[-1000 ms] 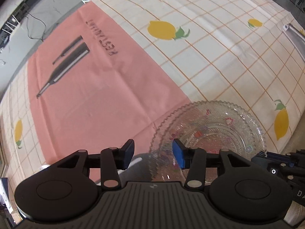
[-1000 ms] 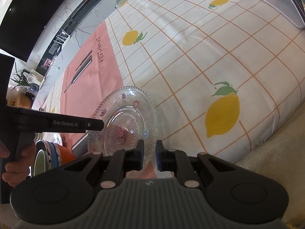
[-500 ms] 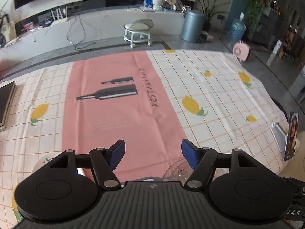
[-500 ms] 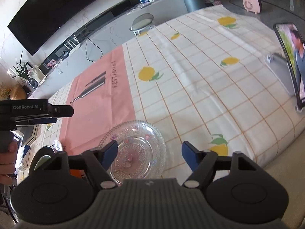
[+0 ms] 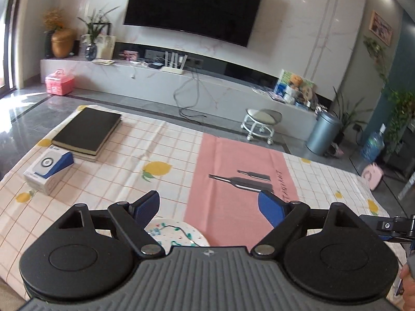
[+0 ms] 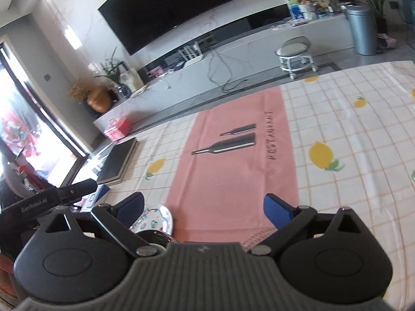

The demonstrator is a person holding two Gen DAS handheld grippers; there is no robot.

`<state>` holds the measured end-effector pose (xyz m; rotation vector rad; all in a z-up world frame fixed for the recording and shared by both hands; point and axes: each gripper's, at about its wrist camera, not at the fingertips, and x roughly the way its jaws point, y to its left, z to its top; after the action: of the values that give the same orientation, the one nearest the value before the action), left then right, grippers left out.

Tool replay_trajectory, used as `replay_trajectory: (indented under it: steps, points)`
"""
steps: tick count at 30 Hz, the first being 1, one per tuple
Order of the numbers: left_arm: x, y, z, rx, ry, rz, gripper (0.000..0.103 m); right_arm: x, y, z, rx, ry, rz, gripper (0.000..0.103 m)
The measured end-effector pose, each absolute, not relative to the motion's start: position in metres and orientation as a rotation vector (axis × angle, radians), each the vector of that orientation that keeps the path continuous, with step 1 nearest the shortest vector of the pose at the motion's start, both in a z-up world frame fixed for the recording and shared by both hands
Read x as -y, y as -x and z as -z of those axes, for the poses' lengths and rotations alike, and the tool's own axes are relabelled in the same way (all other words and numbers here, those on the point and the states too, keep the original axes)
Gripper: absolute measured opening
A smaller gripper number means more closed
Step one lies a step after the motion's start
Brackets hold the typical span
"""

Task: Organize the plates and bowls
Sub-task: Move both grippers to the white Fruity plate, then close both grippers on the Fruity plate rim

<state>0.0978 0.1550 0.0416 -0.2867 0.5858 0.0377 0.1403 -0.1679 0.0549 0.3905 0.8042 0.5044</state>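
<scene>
Both hand-held grippers just spread wide, empty, left [image 5: 208, 203], right [image 6: 205, 204], patterned plate [image 5: 179, 234] half hidden.

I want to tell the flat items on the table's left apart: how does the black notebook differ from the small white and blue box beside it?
The black notebook is dark, plain, broad and thin; the small white and blue box is pale, printed with a round emblem, and more compact. The notebook rests on another book; the box sits directly on the lemon-print tablecloth. Both lie flat, untouched.

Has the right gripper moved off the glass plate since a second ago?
Yes. The right gripper has lifted back from the plate; its jaws have just been opening, nothing between them, over the pink cloth. The glass plate is out of view.
</scene>
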Motion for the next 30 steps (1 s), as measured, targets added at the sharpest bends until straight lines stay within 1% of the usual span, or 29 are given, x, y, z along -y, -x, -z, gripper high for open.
replay_trajectory:
  steps: [3, 6, 12, 18, 21, 22, 23, 25, 30]
  points:
    - [-0.18, -0.099, -0.025, -0.629, 0.348, -0.087, 0.1, 0.145, -0.169, -0.05, -0.842, -0.36, -0.644, 0.097]
    - [-0.202, -0.093, -0.004, -0.665, 0.366, -0.179, 0.092, 0.125, -0.2, -0.036, -0.911, -0.378, -0.756, 0.097]
    - [-0.228, -0.095, 0.035, -0.788, 0.439, -0.182, 0.092, 0.085, -0.262, 0.007, -1.113, -0.452, -0.934, 0.096]
    - [-0.261, -0.1, 0.081, -0.918, 0.638, -0.206, 0.092, 0.049, -0.306, 0.053, -1.279, -0.487, -1.012, 0.093]
    - [-0.272, -0.101, 0.094, -0.923, 0.73, -0.184, 0.091, 0.033, -0.323, 0.073, -1.345, -0.484, -1.017, 0.087]
    - [-0.275, -0.1, 0.096, -0.915, 0.754, -0.177, 0.09, 0.028, -0.327, 0.078, -1.362, -0.473, -1.016, 0.084]
    - [-0.278, -0.1, 0.098, -0.898, 0.775, -0.158, 0.09, 0.023, -0.33, 0.082, -1.373, -0.46, -1.01, 0.078]
    - [-0.283, -0.098, 0.101, -0.882, 0.819, -0.129, 0.089, 0.014, -0.335, 0.093, -1.401, -0.439, -0.992, 0.073]
    - [-0.298, -0.094, 0.11, -0.836, 0.94, -0.074, 0.089, 0.0, -0.338, 0.111, -1.46, -0.434, -1.048, 0.067]
